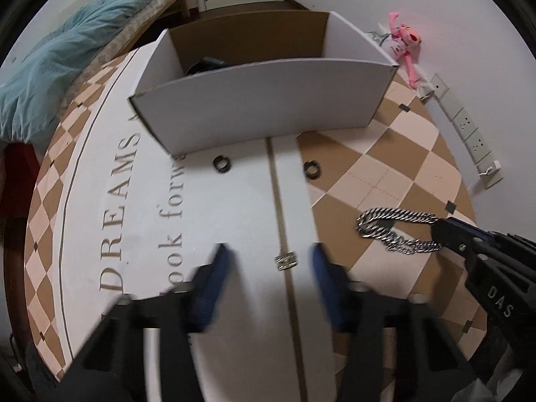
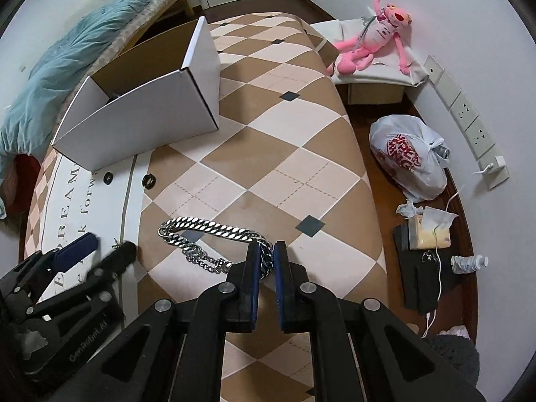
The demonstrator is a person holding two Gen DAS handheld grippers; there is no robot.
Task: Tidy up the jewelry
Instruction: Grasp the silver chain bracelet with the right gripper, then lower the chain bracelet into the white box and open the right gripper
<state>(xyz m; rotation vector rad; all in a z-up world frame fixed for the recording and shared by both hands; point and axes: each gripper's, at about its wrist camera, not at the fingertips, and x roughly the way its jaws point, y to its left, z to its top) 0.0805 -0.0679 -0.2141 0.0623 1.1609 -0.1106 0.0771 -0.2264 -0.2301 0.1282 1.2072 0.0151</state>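
Note:
A silver ring (image 1: pixel 285 261) lies on the white printed part of the table cover, between the fingers of my open left gripper (image 1: pixel 270 261), which is low over it. A heavy silver chain (image 2: pixel 207 238) lies on the checkered cover; it also shows in the left wrist view (image 1: pixel 395 231). My right gripper (image 2: pixel 267 258) is shut on the chain's near end. Two black rings (image 1: pixel 222 163) (image 1: pixel 311 169) lie in front of an open white cardboard box (image 1: pixel 261 107). The box holds a dark item (image 1: pixel 207 63).
The box also shows in the right wrist view (image 2: pixel 144 114), with the black rings (image 2: pixel 108 177) (image 2: pixel 149 180) before it. A pink plush toy (image 2: pixel 378 37), a plastic bag (image 2: pixel 408 160), a tissue pack (image 2: pixel 430 231) and wall sockets (image 2: pixel 469 120) are to the right, off the table.

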